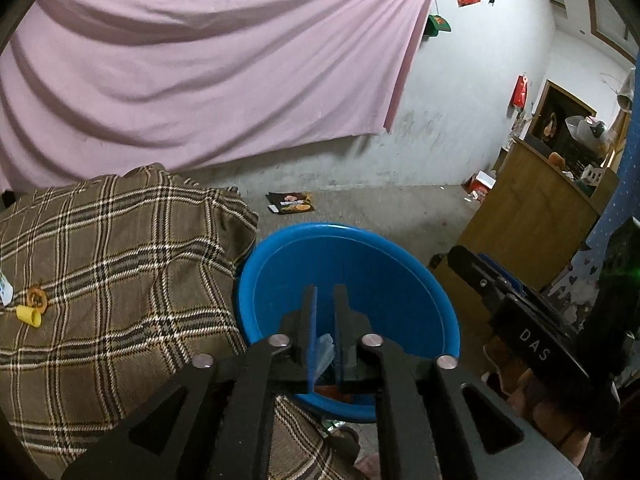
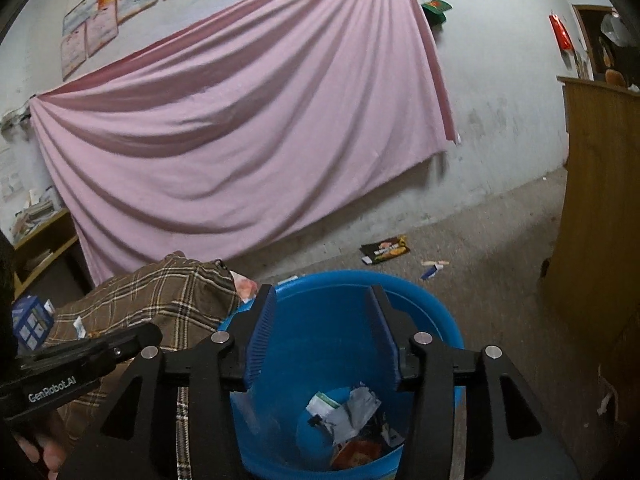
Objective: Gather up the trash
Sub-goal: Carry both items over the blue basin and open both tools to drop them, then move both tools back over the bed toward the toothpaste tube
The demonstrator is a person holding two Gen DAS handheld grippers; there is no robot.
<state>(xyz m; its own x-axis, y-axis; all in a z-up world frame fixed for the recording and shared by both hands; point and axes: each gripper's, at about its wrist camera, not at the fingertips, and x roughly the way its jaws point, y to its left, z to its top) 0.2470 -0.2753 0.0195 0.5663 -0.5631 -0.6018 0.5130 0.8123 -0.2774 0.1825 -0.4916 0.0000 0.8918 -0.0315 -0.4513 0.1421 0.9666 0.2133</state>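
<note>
Both claws hang over the blue bin (image 2: 352, 320): left claw (image 1: 325, 300) nearly clenched on a clear wrapper (image 1: 323, 354), right claw (image 2: 320, 320) released, empty. Spread the left fully so the wrapper drops onto trash (image 2: 352, 420) inside.

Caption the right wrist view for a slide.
Open right gripper above a blue bucket holding crumpled wrappers; plaid blanket alongside.
</note>
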